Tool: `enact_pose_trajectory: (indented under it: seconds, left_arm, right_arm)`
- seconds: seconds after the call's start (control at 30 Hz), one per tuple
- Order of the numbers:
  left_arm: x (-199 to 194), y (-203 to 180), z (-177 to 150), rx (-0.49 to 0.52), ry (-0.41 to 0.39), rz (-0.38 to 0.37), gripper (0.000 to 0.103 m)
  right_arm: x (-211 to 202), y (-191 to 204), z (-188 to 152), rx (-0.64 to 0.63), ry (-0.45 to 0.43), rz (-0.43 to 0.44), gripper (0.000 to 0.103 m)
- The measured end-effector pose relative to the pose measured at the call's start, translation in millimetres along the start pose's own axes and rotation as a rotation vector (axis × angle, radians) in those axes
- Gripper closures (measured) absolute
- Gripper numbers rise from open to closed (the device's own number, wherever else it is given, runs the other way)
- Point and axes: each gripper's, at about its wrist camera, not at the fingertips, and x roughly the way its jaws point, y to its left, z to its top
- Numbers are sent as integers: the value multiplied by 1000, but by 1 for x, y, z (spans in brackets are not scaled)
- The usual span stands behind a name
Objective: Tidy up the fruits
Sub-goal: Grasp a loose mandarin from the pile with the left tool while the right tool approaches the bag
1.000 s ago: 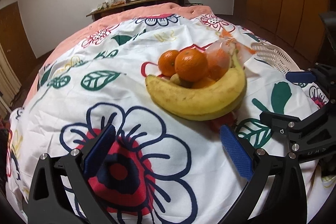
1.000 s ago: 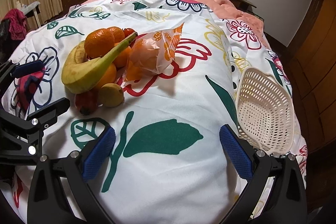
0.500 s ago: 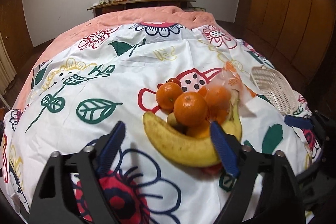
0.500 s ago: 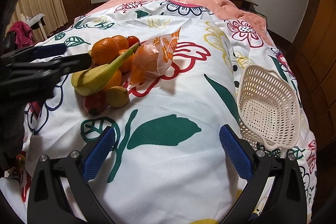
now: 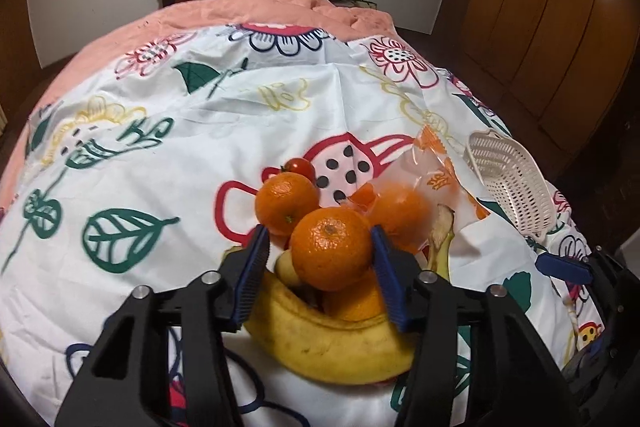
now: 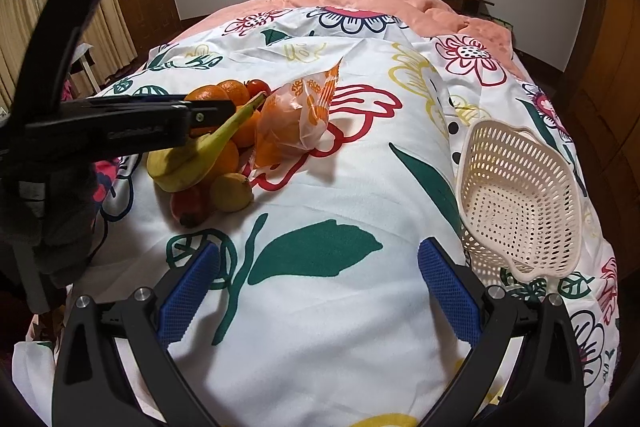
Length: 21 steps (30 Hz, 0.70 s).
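Left hand-held gripper straddled top orange on fruit pile, pads beside it, not yet clamped; right hand-held gripper wide, empty. Squeeze gently, lift straight toward basket

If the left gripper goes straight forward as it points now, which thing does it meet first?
Most likely the top orange: it already sits between the open fingers of the left gripper, above the banana. Contact is not clear yet.
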Motion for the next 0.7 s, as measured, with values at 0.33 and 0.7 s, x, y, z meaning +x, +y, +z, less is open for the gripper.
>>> enact_pose_trajectory:
  seconds: [0.33, 0.7]
  left_arm:
    - [-16, 1, -4, -16, -43, 10, 63]
    - [-41, -2, -11, 6, -85, 48, 63]
  right_arm:
    - [-9, -9, 6, 57, -18, 54, 5]
    - [-12, -21, 71, 150, -78, 102, 5]
